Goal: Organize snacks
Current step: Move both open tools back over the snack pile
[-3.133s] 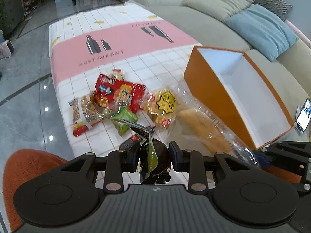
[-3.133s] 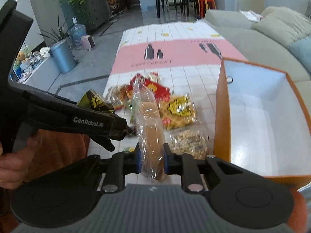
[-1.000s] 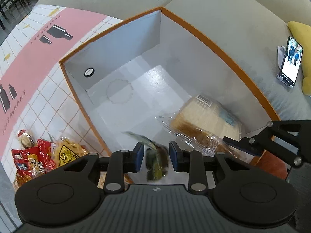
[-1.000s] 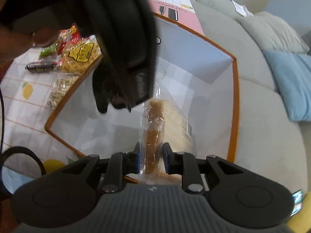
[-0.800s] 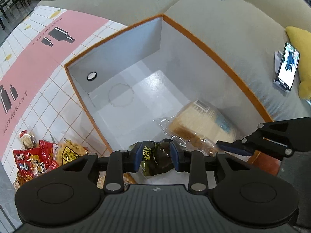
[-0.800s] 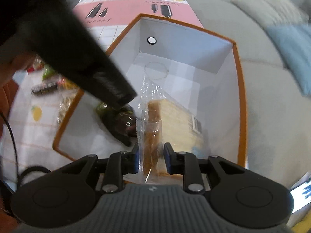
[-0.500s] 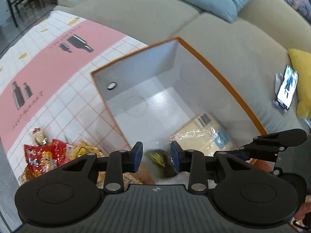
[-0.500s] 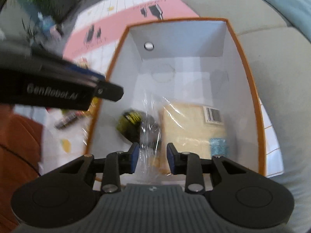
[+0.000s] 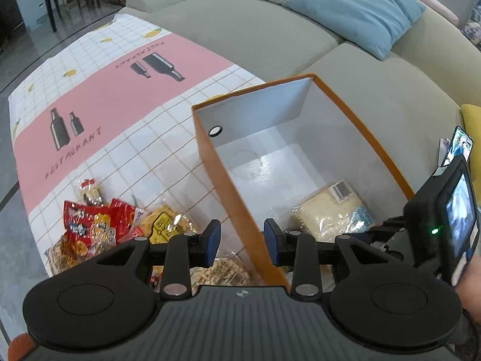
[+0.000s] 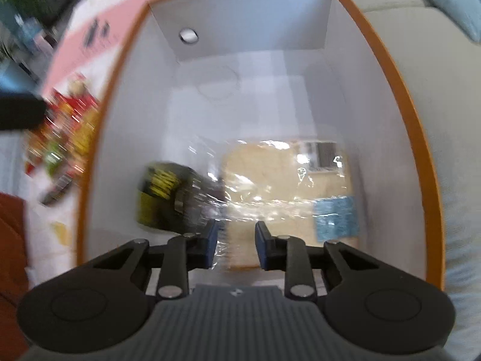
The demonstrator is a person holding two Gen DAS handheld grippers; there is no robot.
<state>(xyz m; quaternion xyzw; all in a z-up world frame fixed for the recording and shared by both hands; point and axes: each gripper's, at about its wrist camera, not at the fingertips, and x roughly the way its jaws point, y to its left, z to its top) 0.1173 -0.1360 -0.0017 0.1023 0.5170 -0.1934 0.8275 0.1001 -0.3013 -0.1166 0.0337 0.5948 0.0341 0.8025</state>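
Note:
An orange box (image 9: 228, 186) with a white inside stands on the tablecloth by the sofa. Flat on its floor lies a bagged bread loaf (image 9: 330, 213), with a dark packet with yellow print (image 10: 168, 192) to its left. My left gripper (image 9: 242, 243) hovers open and empty above the box's near wall. My right gripper (image 10: 236, 243) points down into the box (image 10: 402, 96) over the loaf (image 10: 285, 180). Its jaws are closing; clear wrap lies under them, and the pads do not press on it. This view is blurred.
Loose snacks lie on the tablecloth (image 9: 90, 90) left of the box: a red pack (image 9: 99, 222), a yellow pack (image 9: 168, 222) and a bag of nuts (image 9: 219, 267). A grey sofa with a blue cushion (image 9: 354, 9) and a phone (image 9: 457, 147) lies beyond.
The left gripper let go of the dark packet inside the box, then rose and pulled back over the near wall. The right gripper released the loaf, now lying flat, and dropped lower into the box.

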